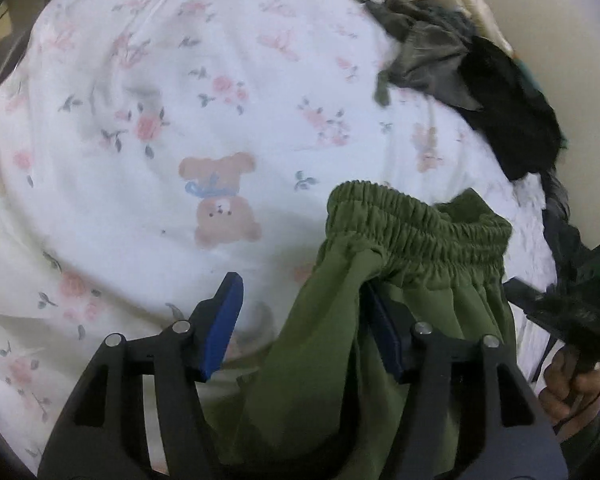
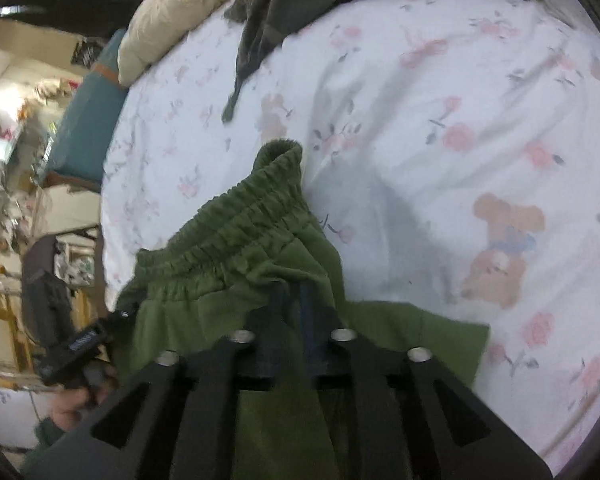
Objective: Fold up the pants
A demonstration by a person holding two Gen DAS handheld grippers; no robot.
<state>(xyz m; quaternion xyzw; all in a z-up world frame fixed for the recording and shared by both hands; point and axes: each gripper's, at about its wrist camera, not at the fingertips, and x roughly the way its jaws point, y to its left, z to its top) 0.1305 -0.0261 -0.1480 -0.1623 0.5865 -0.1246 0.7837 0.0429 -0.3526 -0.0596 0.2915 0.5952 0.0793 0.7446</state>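
Observation:
Olive green pants [image 1: 380, 280] with a gathered elastic waistband hang above a white floral bedsheet [image 1: 180, 120]. My left gripper [image 1: 300, 292] is open; the green cloth drapes between its blue pads and over the right one. In the right wrist view the pants [image 2: 236, 248] bunch up in front of my right gripper [image 2: 292, 292], whose jaws are closed on the fabric just below the waistband. The other gripper and the hand holding it show at the lower left [image 2: 76, 344].
A heap of dark grey and black clothes [image 1: 480, 76] lies at the sheet's far right. A cream quilt [image 2: 180, 4] sits at the bed's far end. A teal box [image 2: 88, 120] and cluttered shelves [image 2: 16, 140] stand beyond the bed's left edge.

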